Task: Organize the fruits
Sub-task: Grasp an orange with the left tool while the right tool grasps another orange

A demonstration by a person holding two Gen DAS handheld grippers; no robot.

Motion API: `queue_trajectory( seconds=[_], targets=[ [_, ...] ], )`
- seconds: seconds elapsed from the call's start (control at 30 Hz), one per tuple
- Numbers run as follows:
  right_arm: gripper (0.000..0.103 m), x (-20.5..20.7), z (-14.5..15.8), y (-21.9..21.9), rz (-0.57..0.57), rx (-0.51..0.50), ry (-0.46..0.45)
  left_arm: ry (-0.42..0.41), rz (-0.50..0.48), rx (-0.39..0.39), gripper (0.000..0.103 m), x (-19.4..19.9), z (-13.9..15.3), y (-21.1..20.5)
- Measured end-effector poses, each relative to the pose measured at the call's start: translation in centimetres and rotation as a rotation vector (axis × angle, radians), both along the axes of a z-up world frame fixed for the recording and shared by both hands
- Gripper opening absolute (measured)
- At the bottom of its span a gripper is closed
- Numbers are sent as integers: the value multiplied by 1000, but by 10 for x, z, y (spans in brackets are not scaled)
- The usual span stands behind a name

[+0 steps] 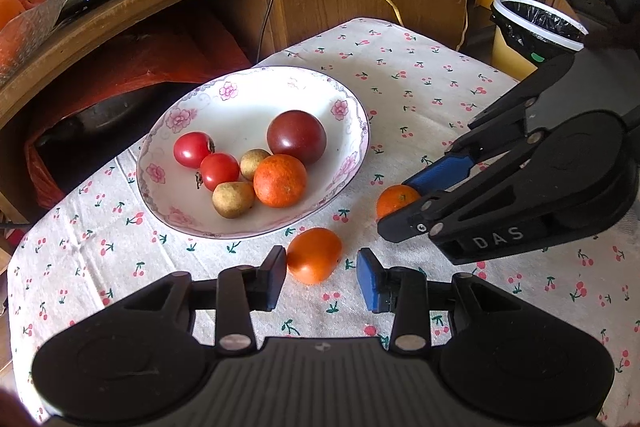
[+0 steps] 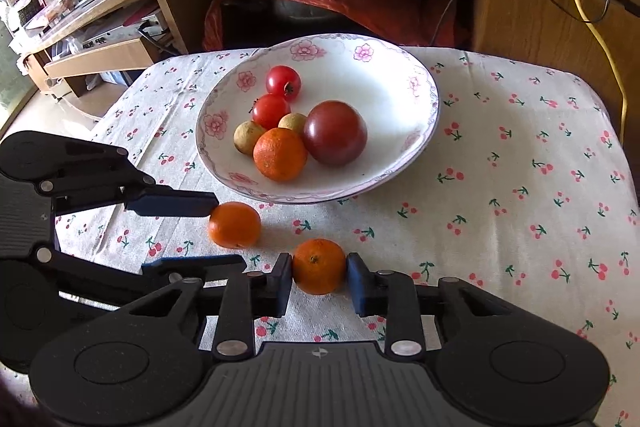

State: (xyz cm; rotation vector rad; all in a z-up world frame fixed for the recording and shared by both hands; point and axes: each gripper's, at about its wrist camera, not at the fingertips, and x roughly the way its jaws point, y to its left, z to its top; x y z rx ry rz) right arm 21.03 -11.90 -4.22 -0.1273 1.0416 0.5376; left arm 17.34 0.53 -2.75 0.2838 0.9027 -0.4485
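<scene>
While dimpled and round, orange (image 2: 319, 266) between right gripper (image 2: 319, 281) pads

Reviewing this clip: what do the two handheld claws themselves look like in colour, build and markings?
Both are matte black plastic. The left claw and right claw each have a ribbed centre body flanked by two round housings, with jointed link bars fastened by silver rivets. The finger pads are blue, though some look black from the side. White "DAS" lettering marks the right claw's side. No cables or sleeves are visible.

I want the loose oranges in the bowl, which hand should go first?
Right. Its gripper already touches its orange on both sides; the left gripper is open around the other orange.
</scene>
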Motion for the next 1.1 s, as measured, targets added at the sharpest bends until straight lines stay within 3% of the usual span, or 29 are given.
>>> queue_trajectory(
  seconds=[0.37, 0.57, 1.1],
  targets=[
    [24, -1, 4, -10, -20, -26, -16, -20, 20, 20, 46, 5, -3, -8],
    [24, -1, 3, -11, -21, -38, -18, -35, 27, 47, 41, 5, -3, -11],
    [24, -3, 15, -6, -12, -19, -51, -44, 14, 27, 40, -2, 10, -10]
  ],
)
